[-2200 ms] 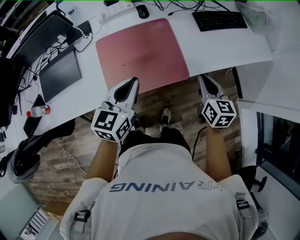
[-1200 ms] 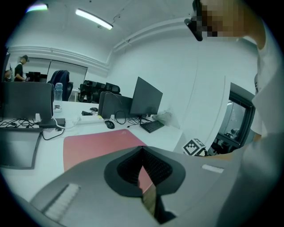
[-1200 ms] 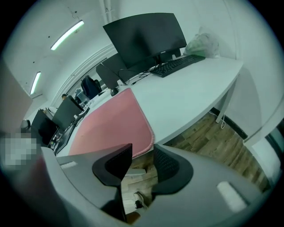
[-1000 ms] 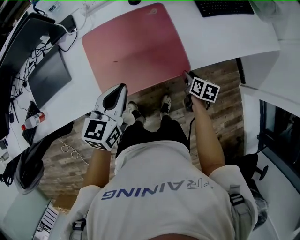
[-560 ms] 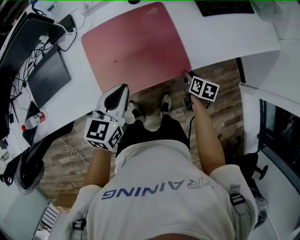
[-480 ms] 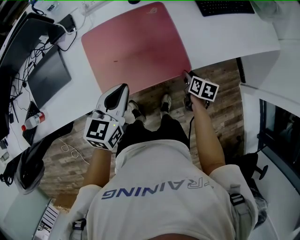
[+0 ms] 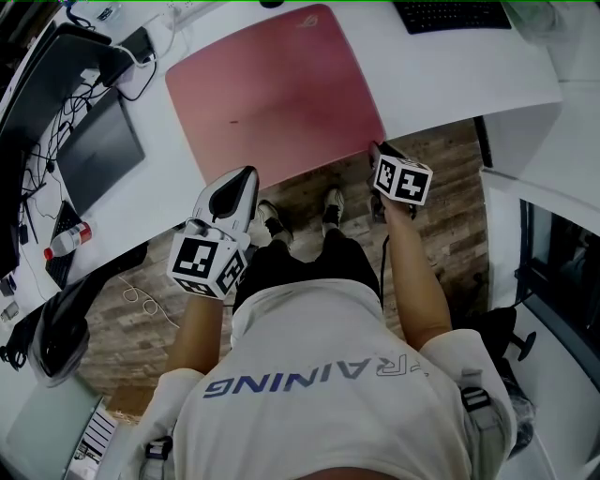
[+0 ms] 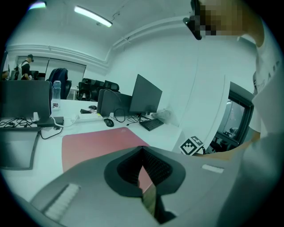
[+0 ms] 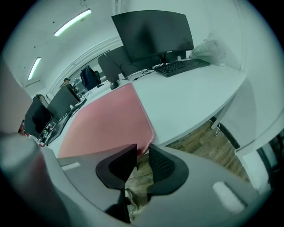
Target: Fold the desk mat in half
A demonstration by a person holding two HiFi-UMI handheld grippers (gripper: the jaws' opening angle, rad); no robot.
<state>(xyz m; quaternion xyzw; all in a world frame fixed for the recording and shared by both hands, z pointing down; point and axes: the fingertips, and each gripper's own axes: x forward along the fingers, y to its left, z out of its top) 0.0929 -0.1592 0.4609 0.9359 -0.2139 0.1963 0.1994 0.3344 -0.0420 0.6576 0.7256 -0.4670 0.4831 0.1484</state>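
The pink desk mat (image 7: 272, 89) lies flat on the white desk (image 7: 450, 84), its near edge along the desk's front. My right gripper (image 7: 373, 148) is at the mat's near right corner. In the right gripper view its jaws are closing around that mat corner (image 9: 150, 141), with a gap still showing between the right gripper's pads (image 9: 143, 153). My left gripper (image 7: 246, 176) hangs just off the desk's front edge, near the mat's near left corner and apart from it. The left gripper (image 8: 142, 155) has its jaw tips together and holds nothing; beyond it lies the mat (image 8: 97, 142).
A black keyboard (image 7: 455, 14) lies beyond the mat at the right, with a monitor (image 9: 153, 33) behind it. A dark laptop (image 7: 98, 150), cables and a bottle (image 7: 64, 241) are at the left. An office chair (image 7: 56, 323) stands lower left. The person's shoes (image 7: 328, 206) rest on wooden floor.
The right gripper came forward to the mat's near right corner, and its jaws have narrowed there. The left gripper has barely moved.
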